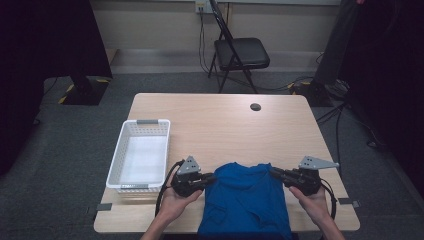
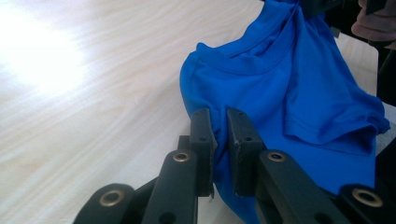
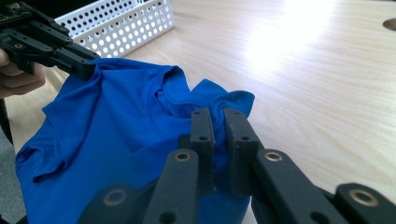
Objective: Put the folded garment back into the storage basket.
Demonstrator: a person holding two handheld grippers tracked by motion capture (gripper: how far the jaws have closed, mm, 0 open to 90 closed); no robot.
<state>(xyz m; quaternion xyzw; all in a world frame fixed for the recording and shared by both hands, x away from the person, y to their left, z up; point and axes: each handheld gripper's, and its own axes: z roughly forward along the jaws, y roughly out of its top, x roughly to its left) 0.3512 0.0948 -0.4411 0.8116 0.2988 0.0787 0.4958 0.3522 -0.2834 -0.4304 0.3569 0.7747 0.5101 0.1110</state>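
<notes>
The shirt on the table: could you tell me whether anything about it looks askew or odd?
Nothing damaged. The blue shirt is bunched, with its lower part hanging over the table edge, because both hand-held grippers pinch its shoulders.

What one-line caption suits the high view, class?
Left gripper and right gripper each pinch a shoulder of a blue T-shirt beside a white basket.

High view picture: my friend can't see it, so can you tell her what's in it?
Two hands hold a blue T-shirt by its shoulders at the near edge of a wooden table, the left gripper and the right gripper each shut on one side. A white basket sits on the table to the left, and a black folding chair stands behind.
</notes>
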